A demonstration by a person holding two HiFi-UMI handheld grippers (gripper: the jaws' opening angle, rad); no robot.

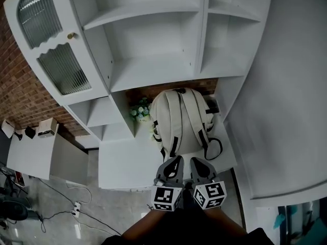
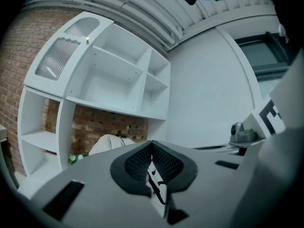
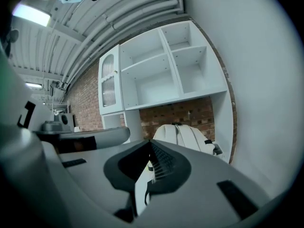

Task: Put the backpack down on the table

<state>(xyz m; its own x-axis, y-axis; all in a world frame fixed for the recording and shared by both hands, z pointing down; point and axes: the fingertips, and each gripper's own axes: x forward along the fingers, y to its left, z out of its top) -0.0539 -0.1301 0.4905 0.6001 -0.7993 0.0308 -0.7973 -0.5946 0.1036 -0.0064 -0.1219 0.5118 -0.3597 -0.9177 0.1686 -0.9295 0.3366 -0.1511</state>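
Observation:
A cream backpack [image 1: 181, 116] with black-trimmed shoulder straps stands upright on the white table [image 1: 120, 162], leaning back against the brick wall under the shelves. Its strap side faces me. It shows too in the left gripper view as the backpack [image 2: 107, 144] and in the right gripper view as the backpack [image 3: 185, 134]. My left gripper [image 1: 177, 160] and right gripper [image 1: 196, 161] hang side by side just in front of the backpack's lower edge. Both are shut and hold nothing. In their own views the left gripper [image 2: 152, 144] and right gripper [image 3: 150, 144] point roughly level at the bag.
A white shelf unit [image 1: 153, 45] rises above the table, with a glass-door cabinet [image 1: 51, 45] at its left. Small white flowers [image 1: 140, 111] stand beside the backpack's left. A white wall [image 1: 286, 86] closes the right side. A low side table with boxes [image 1: 36, 147] and floor cables [image 1: 76, 207] lie left.

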